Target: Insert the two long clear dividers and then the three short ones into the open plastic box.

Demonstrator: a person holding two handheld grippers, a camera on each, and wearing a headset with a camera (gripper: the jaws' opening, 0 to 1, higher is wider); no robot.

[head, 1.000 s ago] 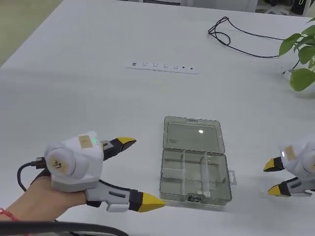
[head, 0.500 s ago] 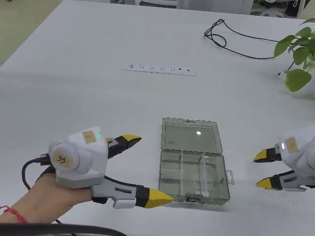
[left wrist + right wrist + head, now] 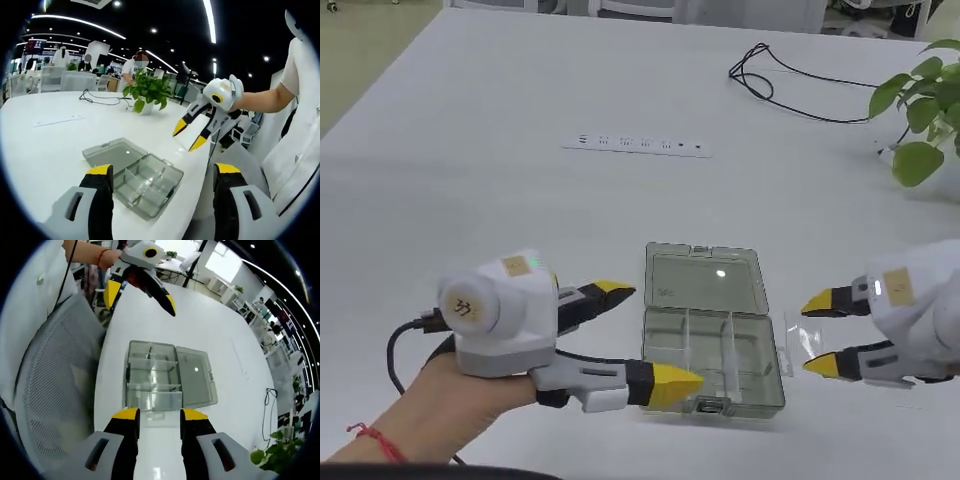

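The open clear plastic box [image 3: 752, 388] lies on the white table with its lid [image 3: 708, 280] flat behind it. Clear dividers stand inside, splitting it into compartments [image 3: 150, 375]. My left gripper [image 3: 650, 336] is open wide at the box's front left corner, with nothing between its jaws [image 3: 164, 169]. My right gripper [image 3: 816, 335] hovers just off the box's right edge with its jaws partly closed. A small clear divider [image 3: 801, 341] appears to be held between its tips [image 3: 160, 414]. The left gripper view also catches the right gripper [image 3: 188, 138] with that clear piece.
A white power strip [image 3: 640, 145] lies further back on the table. A black cable [image 3: 790, 75] and a green plant [image 3: 920, 120] are at the far right. A grey mesh chair [image 3: 55, 390] stands by the table's near edge. People sit in the background.
Both grippers have closed in on the box, the right one moving left and up, the left one right. The clear piece that lay on the table under the right gripper is now between its tips.
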